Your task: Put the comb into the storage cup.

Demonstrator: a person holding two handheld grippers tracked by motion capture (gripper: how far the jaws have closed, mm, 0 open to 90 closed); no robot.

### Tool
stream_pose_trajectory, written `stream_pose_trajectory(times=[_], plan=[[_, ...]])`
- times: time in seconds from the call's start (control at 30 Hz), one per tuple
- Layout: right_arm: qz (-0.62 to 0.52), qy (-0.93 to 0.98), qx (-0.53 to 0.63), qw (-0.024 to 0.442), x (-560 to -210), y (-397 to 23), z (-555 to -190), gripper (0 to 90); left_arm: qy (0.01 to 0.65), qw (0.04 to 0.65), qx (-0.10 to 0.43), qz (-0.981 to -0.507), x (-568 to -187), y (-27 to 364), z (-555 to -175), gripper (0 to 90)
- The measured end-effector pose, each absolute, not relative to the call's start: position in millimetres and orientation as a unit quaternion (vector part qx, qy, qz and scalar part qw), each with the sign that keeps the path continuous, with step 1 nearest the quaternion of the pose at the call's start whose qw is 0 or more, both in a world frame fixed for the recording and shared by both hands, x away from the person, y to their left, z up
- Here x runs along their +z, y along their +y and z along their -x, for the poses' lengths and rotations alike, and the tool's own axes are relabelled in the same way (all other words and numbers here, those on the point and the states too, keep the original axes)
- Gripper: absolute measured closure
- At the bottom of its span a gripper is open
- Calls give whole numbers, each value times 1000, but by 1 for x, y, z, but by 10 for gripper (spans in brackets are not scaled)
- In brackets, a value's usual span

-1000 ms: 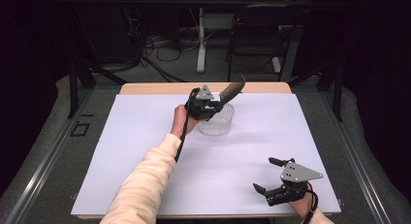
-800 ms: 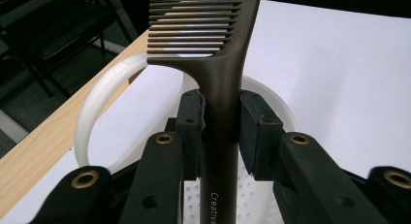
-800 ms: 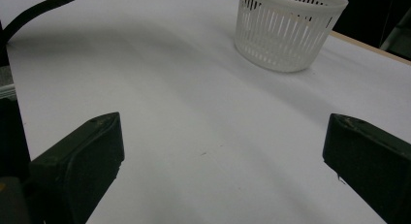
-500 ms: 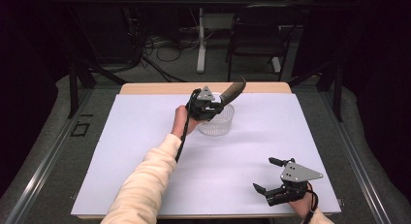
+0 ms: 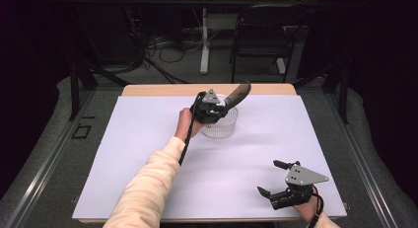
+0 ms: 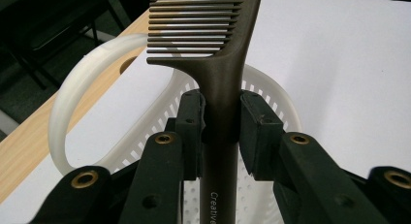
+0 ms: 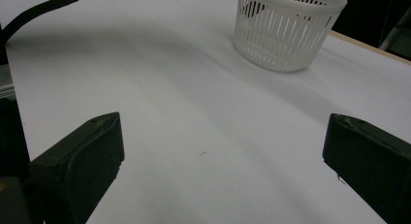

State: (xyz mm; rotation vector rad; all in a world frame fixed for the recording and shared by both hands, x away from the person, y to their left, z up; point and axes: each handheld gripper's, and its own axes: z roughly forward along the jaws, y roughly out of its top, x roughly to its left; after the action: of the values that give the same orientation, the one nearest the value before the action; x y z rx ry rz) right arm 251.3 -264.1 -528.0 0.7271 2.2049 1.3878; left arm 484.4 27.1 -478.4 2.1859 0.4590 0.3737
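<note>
High view first: a person's left hand (image 5: 185,123) holds the left gripper (image 5: 219,107) over a small white basket (image 5: 223,128) near the far edge of the table (image 5: 148,139). The tongs of that gripper pinch a dark brown comb (image 5: 238,95). The comb sticks up and leans away to the right, above the basket.

Left gripper view shows it up close. The two black pads (image 6: 257,132) press on the comb's handle (image 6: 220,112), one on each side. The comb's teeth (image 6: 194,20) are at the top. The white basket with its round handle (image 6: 77,88) sits right under the comb.

Down at the near right corner, the right gripper (image 5: 273,181) rests low by the table. Its tongs are spread wide, with nothing between them. From the right gripper view, the basket (image 7: 286,30) is far off across the white tabletop (image 7: 194,127).
</note>
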Motion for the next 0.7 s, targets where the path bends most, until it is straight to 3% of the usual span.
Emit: stream_pose_trajectory(times=[0.7], plan=[[-263, 796, 501, 217, -528, -264, -251, 7, 178, 400, 151, -886, -486, 18, -485, 714]])
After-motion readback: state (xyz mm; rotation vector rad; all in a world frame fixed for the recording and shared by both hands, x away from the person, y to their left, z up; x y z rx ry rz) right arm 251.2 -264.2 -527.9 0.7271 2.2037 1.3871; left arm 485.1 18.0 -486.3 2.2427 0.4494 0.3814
